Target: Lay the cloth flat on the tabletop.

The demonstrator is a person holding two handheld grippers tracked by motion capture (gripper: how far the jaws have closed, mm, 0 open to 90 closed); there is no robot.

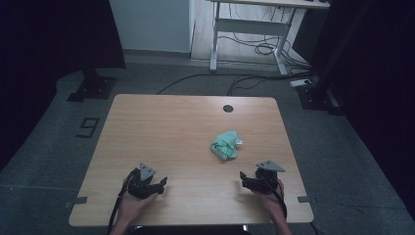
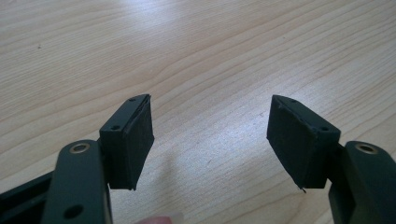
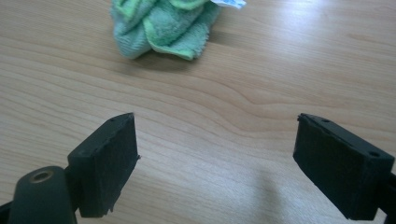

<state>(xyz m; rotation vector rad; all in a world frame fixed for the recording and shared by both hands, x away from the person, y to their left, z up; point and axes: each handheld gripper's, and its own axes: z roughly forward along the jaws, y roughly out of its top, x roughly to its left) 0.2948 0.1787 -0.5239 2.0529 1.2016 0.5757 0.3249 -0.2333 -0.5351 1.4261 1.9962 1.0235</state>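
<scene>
Right gripper view: green cloth (image 3: pixel 161 25) cut off by the top edge; its upper folds are out of frame. A white bit (image 3: pixel 229 3) at the cloth's top right is also clipped, too little showing to tell what it is. Right tongs (image 3: pixel 217 158): the bodies behind both jaws are cropped at the bottom corners.

Left gripper view: left tongs (image 2: pixel 210 140) likewise cropped at the bottom edge. Pale blurred patch (image 2: pixel 159 218) at bottom centre, out of focus, possibly a fingertip; cannot tell.

High view: forearms cut off at the bottom edge. Cloth folds too small to resolve. Dark surroundings left and right unreadable.
</scene>
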